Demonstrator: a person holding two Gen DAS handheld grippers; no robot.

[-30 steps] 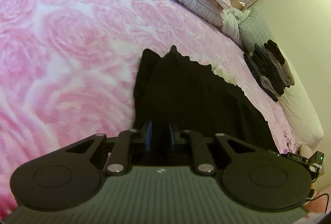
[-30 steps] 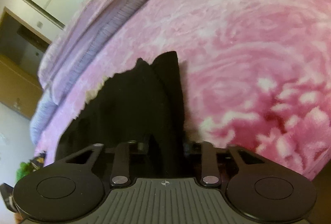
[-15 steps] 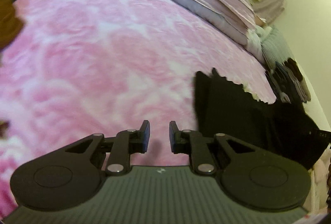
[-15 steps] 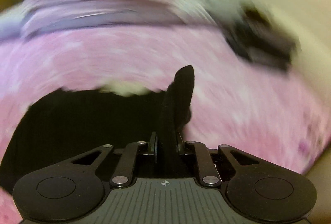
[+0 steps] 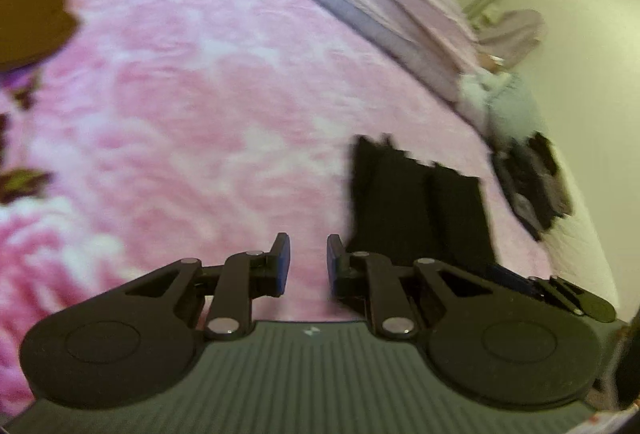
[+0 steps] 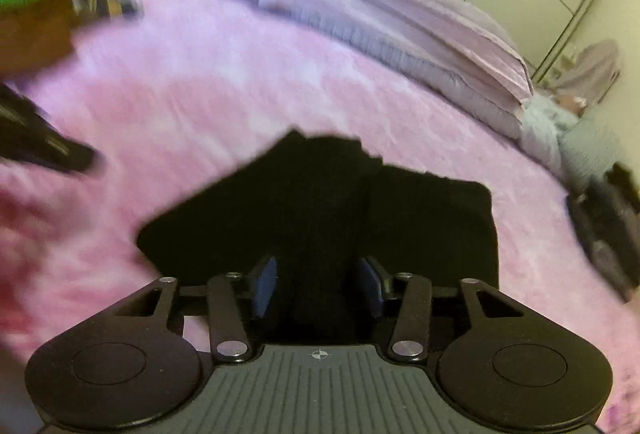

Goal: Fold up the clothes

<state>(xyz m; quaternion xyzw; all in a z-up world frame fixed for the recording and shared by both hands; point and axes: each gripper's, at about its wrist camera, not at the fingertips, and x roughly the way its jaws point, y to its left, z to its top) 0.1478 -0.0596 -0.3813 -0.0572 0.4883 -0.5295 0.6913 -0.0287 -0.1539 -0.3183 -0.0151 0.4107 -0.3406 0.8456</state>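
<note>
Right fingers (image 6: pixel 318 286) just opened, wide around folded black garment (image 6: pixel 328 201) on pink blanket (image 6: pixel 208 93).

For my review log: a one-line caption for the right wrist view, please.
Right gripper, jaws just opened, over a folded black garment on the pink blanket.

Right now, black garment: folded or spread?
Folded: the black garment lies on the pink blanket as a compact block, one panel overlapping another along a lengthwise edge.
</note>
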